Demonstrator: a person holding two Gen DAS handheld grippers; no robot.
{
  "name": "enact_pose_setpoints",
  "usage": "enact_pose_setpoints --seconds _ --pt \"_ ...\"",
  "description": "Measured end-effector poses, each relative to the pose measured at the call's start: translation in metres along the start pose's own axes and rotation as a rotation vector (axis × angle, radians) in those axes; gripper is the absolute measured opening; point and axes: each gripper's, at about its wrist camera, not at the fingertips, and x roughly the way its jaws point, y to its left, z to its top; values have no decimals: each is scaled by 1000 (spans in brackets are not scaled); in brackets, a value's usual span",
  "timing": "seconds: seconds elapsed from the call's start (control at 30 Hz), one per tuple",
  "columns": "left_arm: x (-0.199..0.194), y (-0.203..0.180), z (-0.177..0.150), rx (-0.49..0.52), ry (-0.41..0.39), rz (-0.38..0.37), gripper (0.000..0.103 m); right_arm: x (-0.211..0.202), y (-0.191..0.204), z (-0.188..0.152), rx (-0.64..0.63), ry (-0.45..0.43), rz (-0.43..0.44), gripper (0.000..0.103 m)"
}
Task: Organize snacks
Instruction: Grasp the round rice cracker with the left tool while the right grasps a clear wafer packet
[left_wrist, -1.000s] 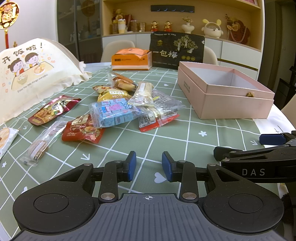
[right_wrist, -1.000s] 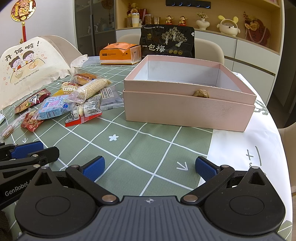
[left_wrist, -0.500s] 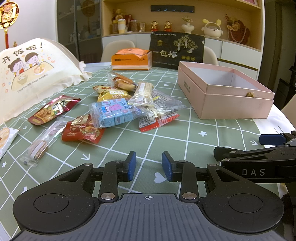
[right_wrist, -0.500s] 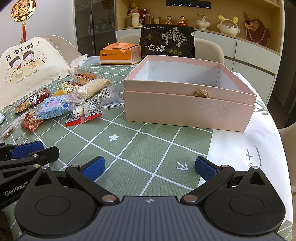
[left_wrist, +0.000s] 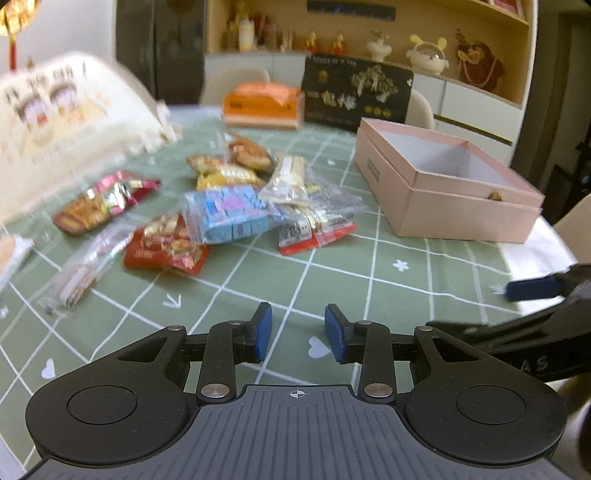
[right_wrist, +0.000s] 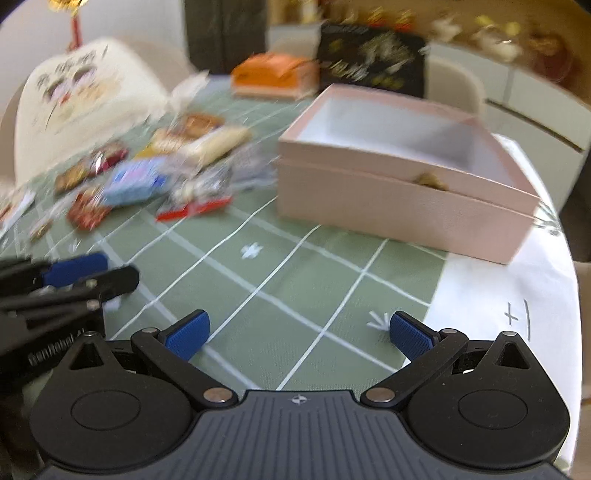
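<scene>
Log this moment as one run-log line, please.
phase: approach, nothing grasped | left gripper: open, empty | right gripper: open wide, empty | snacks: piled on tablecloth | pink box: open, left of snacks none inside visible

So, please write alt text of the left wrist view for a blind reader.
The left gripper hangs open and empty above a green checked tablecloth. Ahead on the left lies a pile of snacks; ahead on the right stands an open pink box. The right gripper shows at the right edge.
</scene>
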Motion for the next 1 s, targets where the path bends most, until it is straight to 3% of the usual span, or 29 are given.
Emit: enact_pose_setpoints --seconds 0.07,0.17,0.27,0.37,0.43,0.5,0.63,0.73,0.87,0.93,1.0 --pt "-14 19 11 -10 -18 12 39 -1 -1 6 -12 60 9 103" --pt "-38 73 32 -25 -82 144 39 2 -1 15 -24 116 16 103" --pt "-44 146 48 -120 -76 254 38 5 13 27 -97 194 77 101" --pt "-32 247 51 -370 -23 349 38 -5 41 44 -161 118 116 97" --pt "-25 298 42 -540 -25 348 38 -13 61 55 -208 71 165 97" --pt "-22 320 36 -599 -44 344 38 -15 79 63 -232 53 219 97" --pt "-20 308 31 -510 -48 265 37 -13 112 87 -284 7 262 98" --pt "-29 266 25 -403 -5 189 36 -4 129 108 -302 -1 297 98" --pt "-42 217 12 -295 34 150 36 24 170 126 -336 -10 359 98" --pt "-51 204 3 -268 39 137 36 42 193 134 -355 -35 347 92" --pt "-59 196 -5 -298 45 100 36 64 213 140 -370 -38 338 78"
